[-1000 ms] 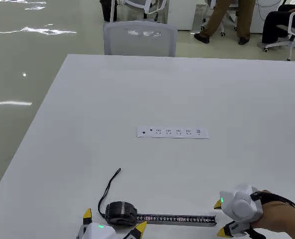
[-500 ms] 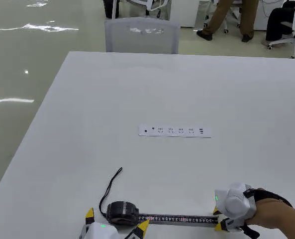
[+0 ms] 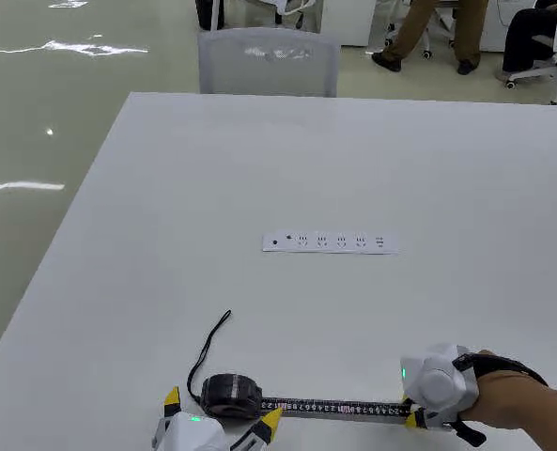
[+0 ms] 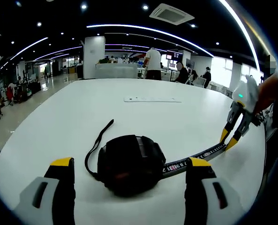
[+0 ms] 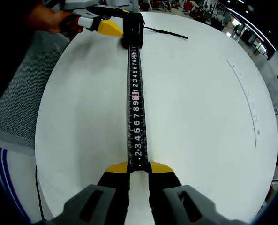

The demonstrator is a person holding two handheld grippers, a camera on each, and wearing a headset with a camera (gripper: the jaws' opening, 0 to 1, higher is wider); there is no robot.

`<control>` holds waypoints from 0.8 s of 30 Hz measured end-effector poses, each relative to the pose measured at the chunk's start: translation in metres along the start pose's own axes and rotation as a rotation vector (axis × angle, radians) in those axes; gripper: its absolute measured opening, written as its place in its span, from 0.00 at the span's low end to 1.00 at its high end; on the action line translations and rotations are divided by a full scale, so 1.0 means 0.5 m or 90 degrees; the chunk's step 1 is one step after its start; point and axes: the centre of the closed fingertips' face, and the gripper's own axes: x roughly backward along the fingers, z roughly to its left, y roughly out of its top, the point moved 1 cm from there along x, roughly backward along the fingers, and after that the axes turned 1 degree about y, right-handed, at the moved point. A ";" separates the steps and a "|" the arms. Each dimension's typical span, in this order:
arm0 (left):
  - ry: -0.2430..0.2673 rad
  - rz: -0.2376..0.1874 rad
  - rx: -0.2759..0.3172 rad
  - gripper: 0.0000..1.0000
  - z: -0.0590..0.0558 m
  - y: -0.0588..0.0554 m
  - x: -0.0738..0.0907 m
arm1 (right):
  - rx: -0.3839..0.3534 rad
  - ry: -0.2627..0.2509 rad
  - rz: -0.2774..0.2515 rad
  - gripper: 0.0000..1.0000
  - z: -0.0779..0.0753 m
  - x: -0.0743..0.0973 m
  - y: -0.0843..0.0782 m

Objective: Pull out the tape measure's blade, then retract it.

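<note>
Right hand-held gripper (image 5: 139, 168) clamping blade (image 5: 135, 93) tip, left hand-held gripper (image 4: 130, 163) wide astride tape measure (image 4: 129, 157)

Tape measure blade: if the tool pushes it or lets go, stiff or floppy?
The blade runs straight and flat from the case to the right tool pinching its end, so probably stiff at this length. Being a thin strip, it would likely buckle if pushed endwise. Released, it may spring back into the case.
</note>
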 end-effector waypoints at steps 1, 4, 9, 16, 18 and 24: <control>0.002 -0.001 0.004 0.96 0.000 0.001 -0.002 | 0.000 0.001 -0.001 0.15 0.000 0.000 -0.001; 0.009 0.003 0.003 0.91 -0.001 0.001 -0.012 | -0.002 0.002 0.003 0.15 0.000 0.001 0.002; 0.024 0.008 0.033 0.85 -0.005 -0.002 -0.018 | -0.004 0.002 0.013 0.14 0.000 0.002 0.002; 0.044 0.027 0.062 0.79 0.010 -0.011 -0.036 | -0.008 0.002 0.031 0.14 -0.002 0.001 0.003; 0.048 0.033 0.061 0.74 0.015 -0.012 -0.036 | -0.019 0.001 0.030 0.14 -0.002 0.003 0.004; 0.033 0.038 0.047 0.71 0.006 -0.015 -0.045 | -0.028 0.003 0.045 0.14 -0.003 0.000 0.003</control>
